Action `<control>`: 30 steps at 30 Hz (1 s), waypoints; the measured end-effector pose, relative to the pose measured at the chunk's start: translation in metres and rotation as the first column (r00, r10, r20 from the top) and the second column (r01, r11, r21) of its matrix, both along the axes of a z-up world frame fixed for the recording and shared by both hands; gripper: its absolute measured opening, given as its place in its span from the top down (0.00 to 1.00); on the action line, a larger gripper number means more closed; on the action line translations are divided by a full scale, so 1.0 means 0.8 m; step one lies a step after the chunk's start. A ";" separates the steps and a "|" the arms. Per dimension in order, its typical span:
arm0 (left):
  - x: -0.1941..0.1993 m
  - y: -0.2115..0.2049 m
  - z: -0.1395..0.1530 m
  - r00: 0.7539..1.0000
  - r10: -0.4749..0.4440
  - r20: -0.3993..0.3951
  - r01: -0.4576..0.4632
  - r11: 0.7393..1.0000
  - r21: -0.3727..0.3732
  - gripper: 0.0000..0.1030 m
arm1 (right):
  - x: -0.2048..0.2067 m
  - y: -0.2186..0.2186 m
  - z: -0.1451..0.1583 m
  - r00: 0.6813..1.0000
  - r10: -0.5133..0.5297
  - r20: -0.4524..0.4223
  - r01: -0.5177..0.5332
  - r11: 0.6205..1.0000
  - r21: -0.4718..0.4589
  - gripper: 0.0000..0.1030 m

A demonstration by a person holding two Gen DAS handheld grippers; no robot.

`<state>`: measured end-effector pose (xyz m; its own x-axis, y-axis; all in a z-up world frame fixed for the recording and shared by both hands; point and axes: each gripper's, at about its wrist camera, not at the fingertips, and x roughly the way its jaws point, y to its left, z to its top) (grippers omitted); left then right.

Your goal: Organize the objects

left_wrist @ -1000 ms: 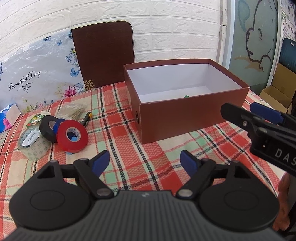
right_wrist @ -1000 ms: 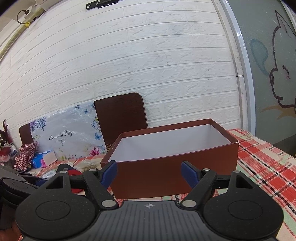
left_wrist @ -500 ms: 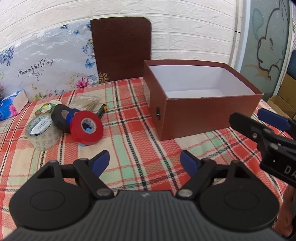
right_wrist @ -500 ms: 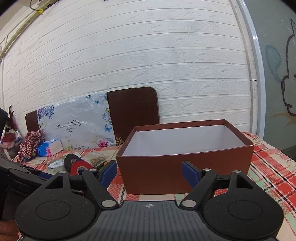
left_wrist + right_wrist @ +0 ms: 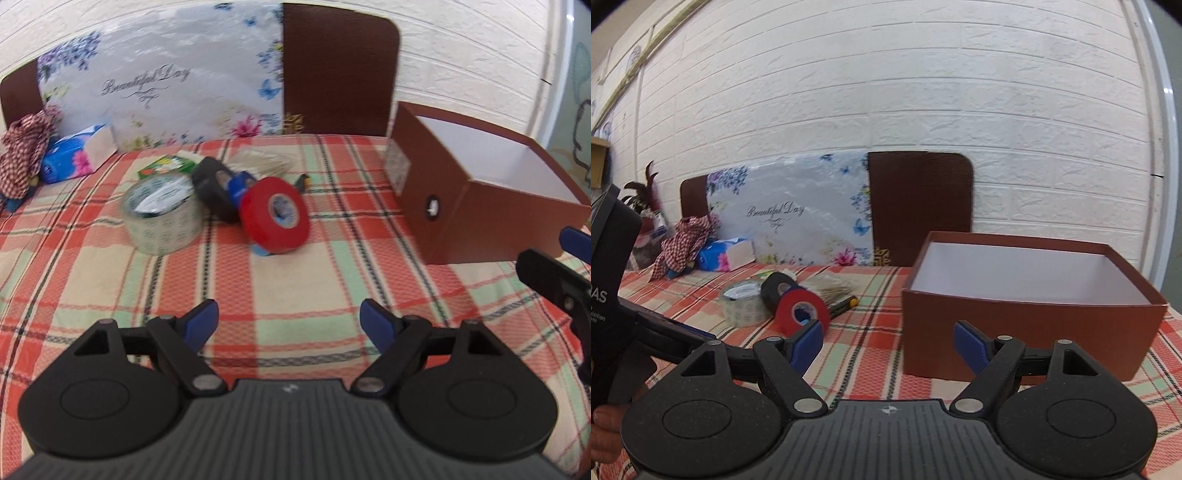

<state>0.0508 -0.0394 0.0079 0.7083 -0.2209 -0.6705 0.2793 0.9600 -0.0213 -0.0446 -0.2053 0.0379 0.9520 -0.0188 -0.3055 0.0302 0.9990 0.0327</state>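
A red tape roll (image 5: pixel 275 220) leans on a black roll (image 5: pixel 213 184) and a blue roll (image 5: pixel 242 184), beside a clear tape roll (image 5: pixel 162 214), on the plaid tablecloth. An open brown box (image 5: pixel 480 218) with a white inside stands at the right. My left gripper (image 5: pixel 288 319) is open and empty, a short way in front of the rolls. My right gripper (image 5: pixel 888 339) is open and empty, in front of the box (image 5: pixel 1027 332); the red roll (image 5: pixel 802 312) lies to its left. The right gripper also shows in the left wrist view (image 5: pixel 554 266).
A green packet (image 5: pixel 166 166), a clear bag of sticks (image 5: pixel 262 162) and a black-and-yellow tool (image 5: pixel 842 306) lie behind the rolls. A tissue box (image 5: pixel 77 157) and checked cloth (image 5: pixel 22 147) sit at far left. Boards (image 5: pixel 340 70) lean on the brick wall.
My left gripper has swung left, from facing the box to facing the tape rolls. My right gripper has pulled back and turned left, so the rolls now show. Both stay open.
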 end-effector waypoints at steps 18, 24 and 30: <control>0.053 0.106 -0.023 0.969 0.244 -0.031 -0.243 0.970 0.017 0.17 | 0.183 0.067 -0.054 0.954 0.273 -0.123 -0.273 0.962 0.019 0.07; 0.052 0.114 -0.025 0.964 0.261 -0.042 -0.261 0.965 0.019 0.17 | 0.261 0.071 -0.083 0.911 0.318 -0.262 -0.300 0.948 0.109 0.24; 0.041 0.110 -0.017 0.969 0.244 -0.037 -0.244 0.970 -0.006 0.17 | 0.223 0.059 -0.080 0.889 0.342 -0.305 -0.325 0.940 0.106 0.30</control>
<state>0.0836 0.0487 -0.0056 0.7175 -0.0517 -0.6947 0.0357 0.9987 -0.0374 0.1341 -0.1581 -0.0259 0.7538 0.3066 -0.5812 -0.2874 0.9492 0.1280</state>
